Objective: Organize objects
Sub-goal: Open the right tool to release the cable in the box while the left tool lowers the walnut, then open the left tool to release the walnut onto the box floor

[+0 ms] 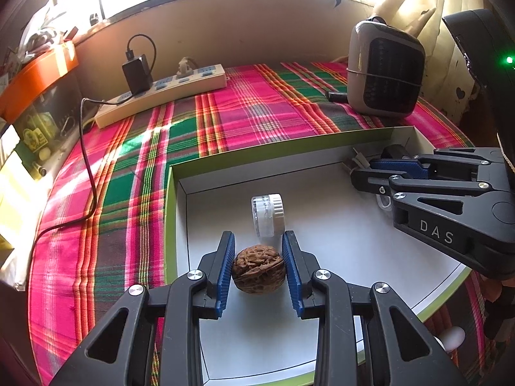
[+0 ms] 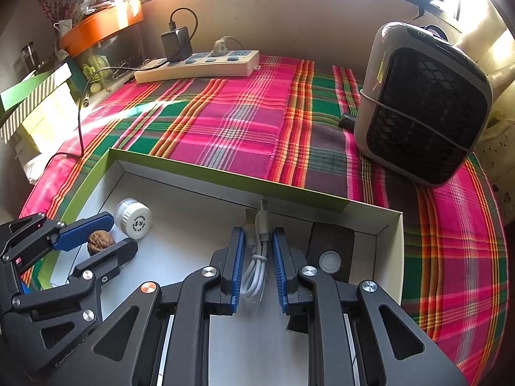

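Left gripper point(image 1: 257, 270) inside the shallow white box with green rim point(image 1: 170, 225); blue pads point(image 1: 225, 273) pressed to either side of a walnut point(image 1: 258, 269), clamped on it, nut sitting on or just above the box floor, which I cannot tell. Walnut's seam runs roughly across from pad to pad; its slightly longer axis lies the same way, crosswise to the fingers. Just beyond the fingertips, a small clear jar with white cap point(image 1: 267, 215) lies on its side, long axis running ahead-and-across, cap end toward the right finger, clear end toward the left; close to the right fingertip, contact not resolvable. Right gripper point(image 2: 258, 268) also in the box, fingers parted, straddling a coiled white cable point(image 2: 256, 270); pads near the coil but gaps show on both sides, so not gripping. Cable bundle is long and narrow, axis running straight out along the fingers, plug ends pointing forward past the fingertips toward the far box wall. Just outside the right finger, a flat black item with a round pale button point(image 2: 330, 259) lies on the box floor. Box rests on a plaid cloth point(image 2: 225, 119); well beyond the fingers, a power strip point(image 2: 199, 66) and a small heater-like unit point(image 2: 425, 103).
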Tool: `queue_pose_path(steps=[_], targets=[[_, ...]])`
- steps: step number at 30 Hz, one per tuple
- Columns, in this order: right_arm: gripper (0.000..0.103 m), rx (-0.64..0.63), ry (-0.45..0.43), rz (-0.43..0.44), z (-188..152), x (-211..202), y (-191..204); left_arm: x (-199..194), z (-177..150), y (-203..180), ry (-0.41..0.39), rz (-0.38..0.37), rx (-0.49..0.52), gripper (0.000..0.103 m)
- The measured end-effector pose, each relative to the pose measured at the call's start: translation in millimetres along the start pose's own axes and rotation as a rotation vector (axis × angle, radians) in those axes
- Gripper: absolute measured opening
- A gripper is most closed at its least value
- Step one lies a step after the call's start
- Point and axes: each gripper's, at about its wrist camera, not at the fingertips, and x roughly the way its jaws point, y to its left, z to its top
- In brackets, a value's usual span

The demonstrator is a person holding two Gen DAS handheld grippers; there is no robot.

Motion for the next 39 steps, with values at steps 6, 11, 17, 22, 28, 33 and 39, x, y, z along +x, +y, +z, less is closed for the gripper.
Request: queue_pose_path(steps=[6,11,17,22,28,33,39], targets=[[0.019,0.004,-0.002,-0.003,0.1,-0.8,0.5,0.3,0.2,-0.2,0.001,0.003,0.002,0.029],[0.019,0.006,-0.002,-0.006,0.7,-0.3,1.0,0.5,0.4,-0.3,0.002,0.003,0.002,0.029],[0.028,0.011,-0.004,-0.008,0.2,-1.7,0.6,0.4,0.6,0.0,0.002,0.002,-0.001,0.029],[0.036,0.012,-0.008,-0.007,-0.7,-3.7,1.5,-0.4,-1.0,1.8,0.004,-0.001,-0.006,0.029],[0.044,0.014,-0.029,-0.01,-2.4,-11.6,3.0,-6.4,-2.8,4.4,0.0,0.003,-0.025,0.03],[0.045,0.028,-0.045,-0.003,-4.9,-20.3,3.3,-14.6,-3.8,3.0,-0.011,0.01,-0.026,0.03],[0.046,0.04,-0.071,0.007,-9.3,-34.9,5.5,-28.9,-7.8,1.3,-0.029,0.012,-0.029,0.031]])
